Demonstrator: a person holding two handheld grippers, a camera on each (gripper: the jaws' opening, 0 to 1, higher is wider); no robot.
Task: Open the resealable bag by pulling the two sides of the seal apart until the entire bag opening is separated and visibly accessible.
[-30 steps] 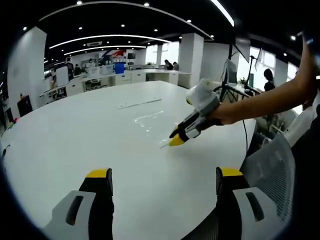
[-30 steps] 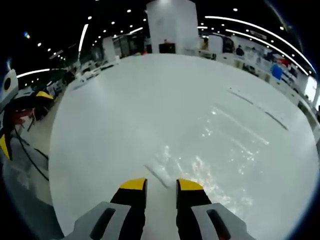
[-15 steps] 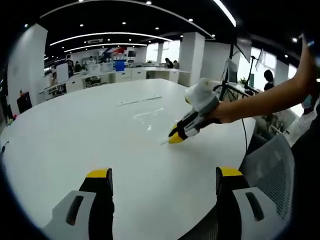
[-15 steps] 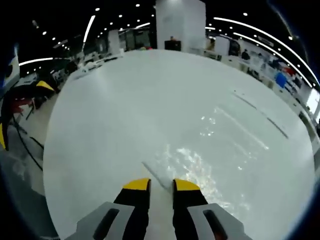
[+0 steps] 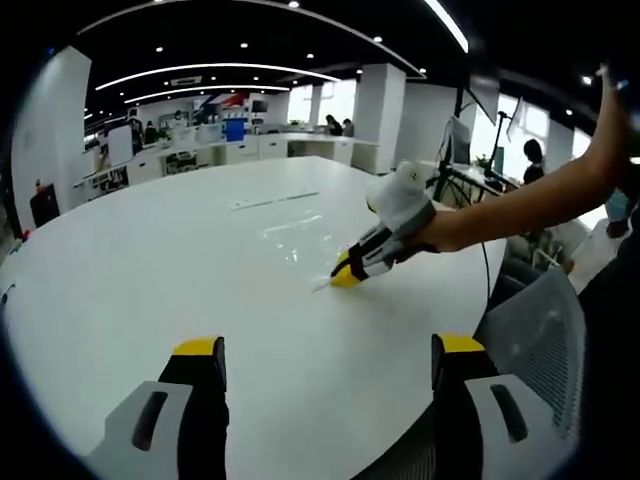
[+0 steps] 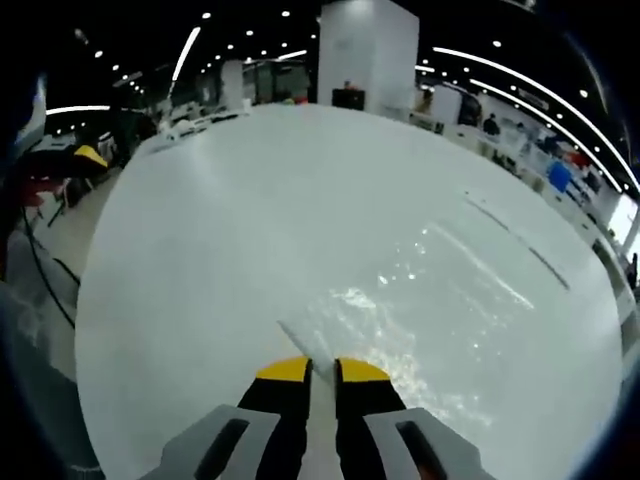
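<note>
A clear resealable bag (image 5: 290,228) lies flat on the white round table (image 5: 120,270), hard to make out but for its glints. In the left gripper view my right gripper (image 5: 345,277) comes in from the right with its yellow tips together at the bag's near corner. In the right gripper view the bag (image 6: 430,310) spreads ahead and to the right. My right gripper (image 6: 322,368) has its jaws almost touching, with the bag's white edge strip (image 6: 292,335) running in between them. My left gripper (image 5: 328,348) hangs open over the table's near edge, well short of the bag.
A thin long strip (image 5: 275,200) lies on the table beyond the bag. A person's arm (image 5: 520,205) reaches in from the right. A grey mesh chair (image 5: 540,340) stands at the table's right edge. Office desks and a pillar (image 5: 385,110) lie far behind.
My right gripper's jaws have narrowed from a wide gap to a slit around the bag's edge strip. The left gripper has stayed open; its view has shifted only slightly.
</note>
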